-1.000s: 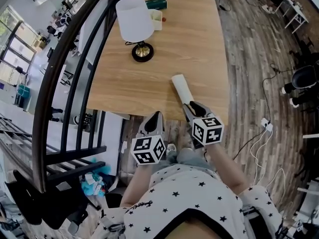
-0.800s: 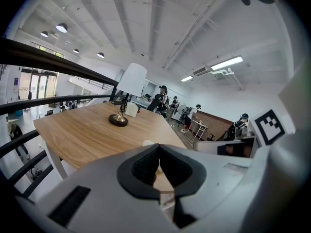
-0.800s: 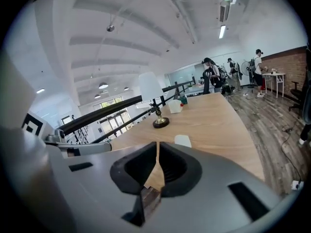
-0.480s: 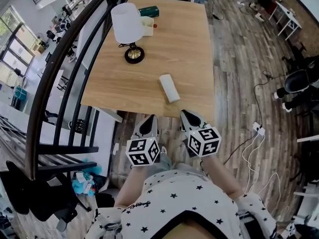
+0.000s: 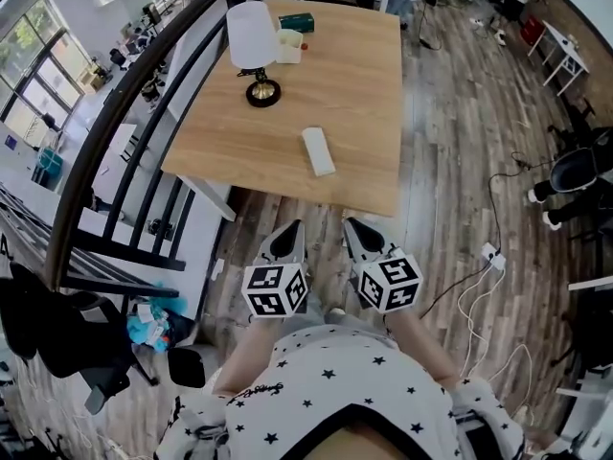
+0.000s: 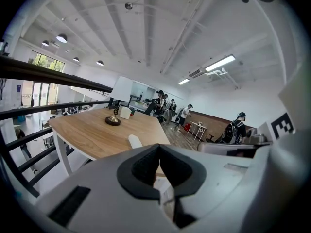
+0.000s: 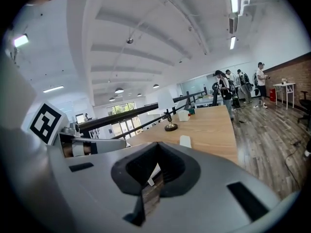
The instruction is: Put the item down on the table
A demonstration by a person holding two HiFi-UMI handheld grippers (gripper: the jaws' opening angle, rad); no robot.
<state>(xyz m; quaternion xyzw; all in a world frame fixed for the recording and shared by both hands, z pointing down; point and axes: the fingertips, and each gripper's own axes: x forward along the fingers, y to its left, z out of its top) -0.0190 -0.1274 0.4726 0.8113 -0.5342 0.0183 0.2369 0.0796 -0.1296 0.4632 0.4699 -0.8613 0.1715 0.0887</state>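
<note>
The item, a white oblong block [image 5: 318, 150], lies flat on the wooden table [image 5: 364, 84] near its front edge, with nothing touching it. Both grippers hover over the floor, short of that edge. My left gripper [image 5: 293, 228] is shut and empty. My right gripper [image 5: 351, 226] is shut and empty too, a good way back from the block. The left gripper view has the block [image 6: 135, 141] just past its closed jaws, and the right gripper view has the same block [image 7: 185, 141] further off on the tabletop.
A table lamp [image 5: 251, 41] with a white shade stands at the table's far left, with a small white box [image 5: 289, 46] and a green box [image 5: 295, 21] behind it. A black railing [image 5: 124, 132] runs along the left. Cables [image 5: 488, 266] lie on the wooden floor at the right.
The right gripper let go of the white block, shut, and drew back from the table. Both grippers and the person moved away; the block stays on the table.
</note>
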